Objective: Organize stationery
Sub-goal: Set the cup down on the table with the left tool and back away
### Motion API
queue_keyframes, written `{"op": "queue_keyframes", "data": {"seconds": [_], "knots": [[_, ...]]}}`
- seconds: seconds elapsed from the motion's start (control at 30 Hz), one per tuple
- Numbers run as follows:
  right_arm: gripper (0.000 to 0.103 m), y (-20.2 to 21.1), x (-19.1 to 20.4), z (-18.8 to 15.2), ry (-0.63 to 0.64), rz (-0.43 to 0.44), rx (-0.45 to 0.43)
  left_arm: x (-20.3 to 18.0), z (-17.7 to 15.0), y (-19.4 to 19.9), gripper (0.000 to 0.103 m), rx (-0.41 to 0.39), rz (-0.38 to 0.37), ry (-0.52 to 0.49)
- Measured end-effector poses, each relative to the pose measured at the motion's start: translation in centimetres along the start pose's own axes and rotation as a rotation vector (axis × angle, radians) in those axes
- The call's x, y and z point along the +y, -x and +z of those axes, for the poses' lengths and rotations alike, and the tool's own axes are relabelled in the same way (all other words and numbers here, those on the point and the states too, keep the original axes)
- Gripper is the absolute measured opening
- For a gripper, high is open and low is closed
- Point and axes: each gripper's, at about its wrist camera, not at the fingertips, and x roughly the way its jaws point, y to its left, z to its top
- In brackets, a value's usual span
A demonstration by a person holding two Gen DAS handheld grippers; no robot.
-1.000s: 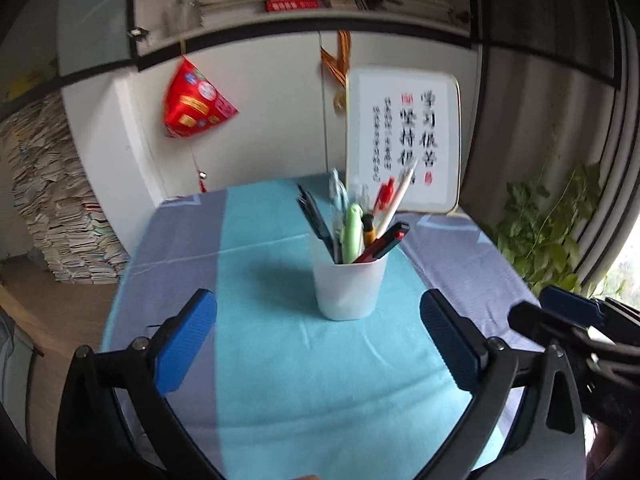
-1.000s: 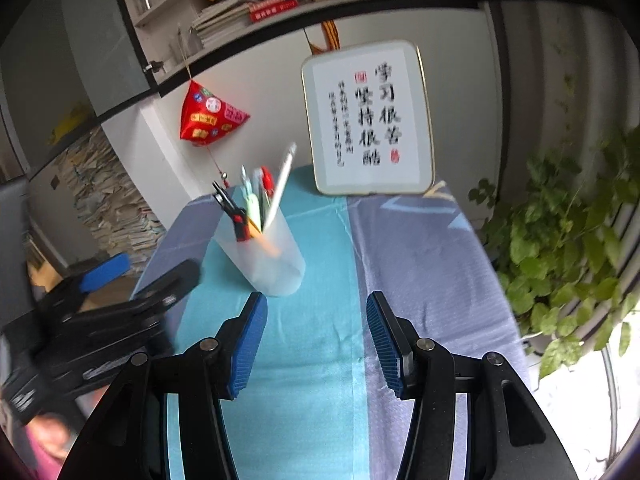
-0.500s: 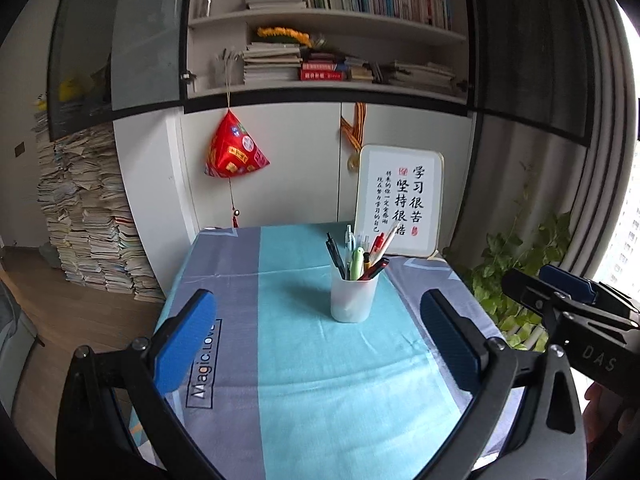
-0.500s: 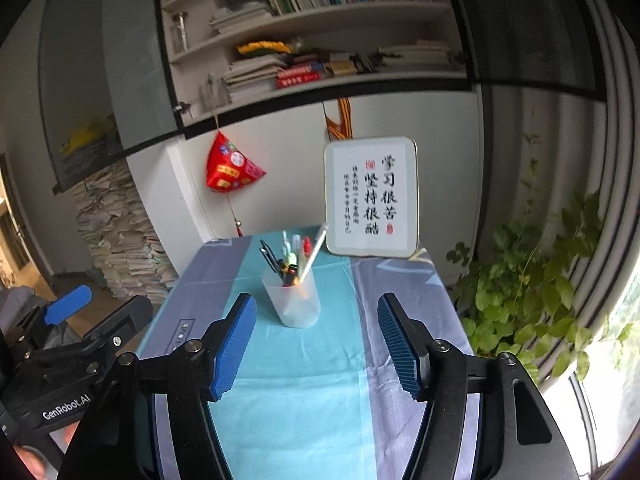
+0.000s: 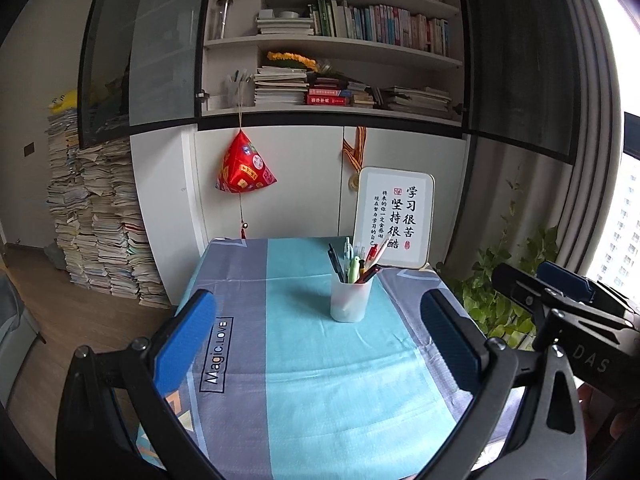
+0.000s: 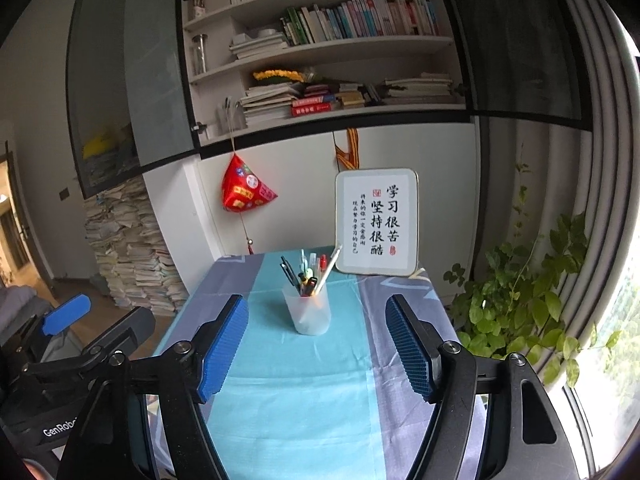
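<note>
Left wrist view
Left gripper [image 5: 320,342]: jaws spread wide, nothing held, well short of the cup.
Pen cup [image 5: 351,297]: upright on the tablecloth [image 5: 304,380], holding pens [image 5: 356,266], just in front of the framed calligraphy board [image 5: 394,216].

Right wrist view
Right gripper [image 6: 316,350]: jaws wide apart, empty, near side of the cup.
Pen cup [image 6: 309,312]: upright, left of and in front of the board [image 6: 378,222].
Left gripper [image 6: 80,344]: far left of the cup.

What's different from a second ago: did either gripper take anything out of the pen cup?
No. Both the left gripper and right gripper pulled back and up from the translucent white plastic pen cup, which now looks farther off. Both stayed open and empty; the cup and its pens kept their place on the blue striped tablecloth.
</note>
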Motion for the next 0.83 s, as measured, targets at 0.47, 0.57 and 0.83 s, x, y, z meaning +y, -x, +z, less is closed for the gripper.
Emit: {"op": "queue_keyframes", "data": {"seconds": [0.47, 0.57, 0.83], "knots": [[0.076, 0.57, 0.35, -0.38, 0.012, -0.019, -0.003, 0.03, -0.34, 0.72, 0.102, 0.003, -0.001, -0.009], [0.076, 0.59, 0.28, -0.4, 0.012, -0.02, -0.003, 0.02, -0.31, 0.8, 0.102, 0.0, 0.001, -0.014], [0.076, 0.54, 0.24, -0.39, 0.011, -0.02, -0.001, -0.04, -0.32, 0.8, 0.102, -0.001, 0.001, -0.015]]}}
